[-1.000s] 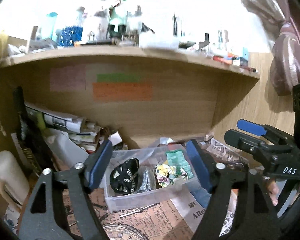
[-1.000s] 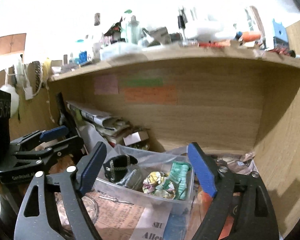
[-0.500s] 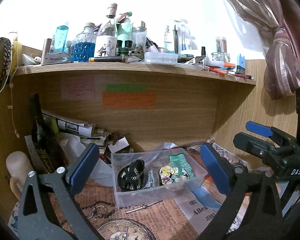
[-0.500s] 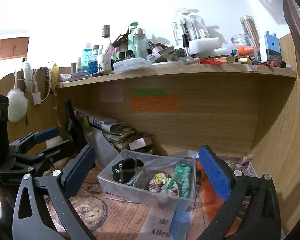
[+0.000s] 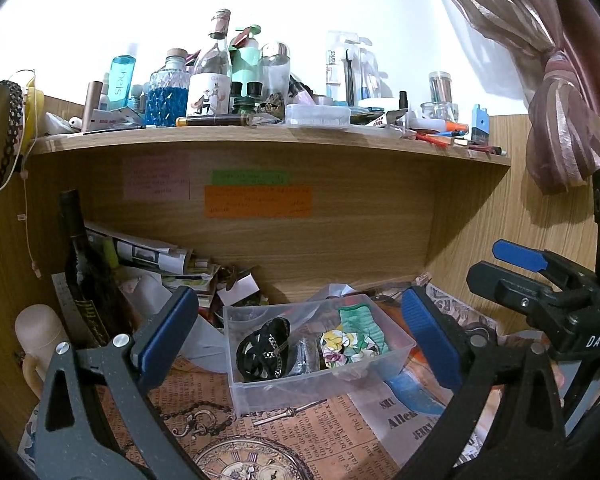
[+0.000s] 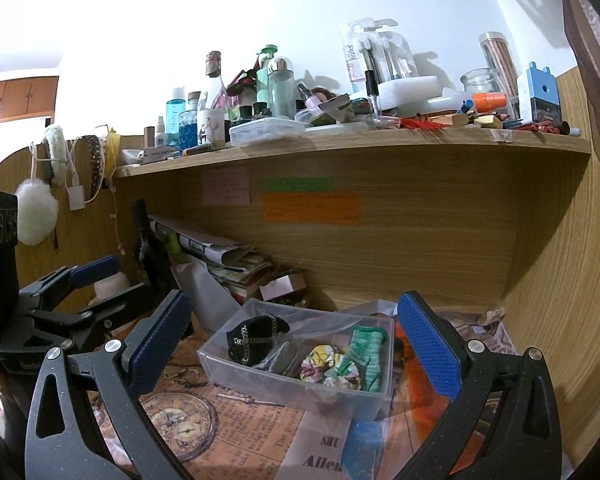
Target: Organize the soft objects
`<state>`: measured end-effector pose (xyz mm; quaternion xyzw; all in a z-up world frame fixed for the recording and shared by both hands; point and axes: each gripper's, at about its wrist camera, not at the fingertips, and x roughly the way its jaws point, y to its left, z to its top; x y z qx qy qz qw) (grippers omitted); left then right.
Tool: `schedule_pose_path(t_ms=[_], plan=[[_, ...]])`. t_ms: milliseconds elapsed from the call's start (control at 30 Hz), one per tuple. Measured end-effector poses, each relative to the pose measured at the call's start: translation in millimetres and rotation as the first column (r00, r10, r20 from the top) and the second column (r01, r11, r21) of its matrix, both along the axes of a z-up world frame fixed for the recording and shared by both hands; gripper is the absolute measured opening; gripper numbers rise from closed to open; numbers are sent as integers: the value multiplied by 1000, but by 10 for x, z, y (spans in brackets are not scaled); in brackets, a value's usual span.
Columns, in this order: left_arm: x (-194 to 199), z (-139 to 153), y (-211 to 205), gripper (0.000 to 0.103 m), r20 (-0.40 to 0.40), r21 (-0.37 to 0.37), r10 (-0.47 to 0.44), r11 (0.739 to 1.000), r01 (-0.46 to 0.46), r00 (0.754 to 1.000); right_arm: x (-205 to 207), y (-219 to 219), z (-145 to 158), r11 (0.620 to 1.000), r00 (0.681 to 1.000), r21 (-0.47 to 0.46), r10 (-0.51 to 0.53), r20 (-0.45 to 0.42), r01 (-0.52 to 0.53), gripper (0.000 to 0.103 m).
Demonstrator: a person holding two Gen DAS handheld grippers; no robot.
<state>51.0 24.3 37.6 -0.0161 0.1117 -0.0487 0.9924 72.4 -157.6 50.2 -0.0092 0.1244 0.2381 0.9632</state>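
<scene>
A clear plastic bin [image 5: 316, 390] [image 6: 260, 382] sits on the desk under a shelf. It holds a black pouch with chain trim [image 5: 262, 350] [image 6: 252, 338], a floral scrunchie [image 5: 342, 346] [image 6: 328, 366] and a green striped sock [image 5: 360, 322] [image 6: 366, 354]. My left gripper [image 5: 300, 340] is open and empty, held back in front of the bin. My right gripper [image 6: 296, 344] is open and empty too, facing the bin from slightly right. Each gripper shows in the other's view, the right one [image 5: 540, 280] and the left one [image 6: 76, 292].
Vintage newspaper-print paper [image 5: 300, 432] covers the desk. A dark bottle [image 5: 82, 264], rolled papers and books [image 5: 152, 256] crowd the back left. The upper shelf [image 5: 260, 136] carries several bottles and jars. A curtain [image 5: 556, 128] hangs at right; wooden side wall [image 6: 560, 280].
Both grippers have pulled back and tilted up from the bin, so more of the shelf and wall shows. Both stay open and empty.
</scene>
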Motion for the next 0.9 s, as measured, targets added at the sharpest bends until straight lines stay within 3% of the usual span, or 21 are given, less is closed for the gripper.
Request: schedule_pose_path(t_ms=[900], plan=[[17, -11, 10, 103, -2, 0, -3, 1000, 3, 1000, 20, -19, -28, 1000, 1000, 4, -4, -13, 4, 103]])
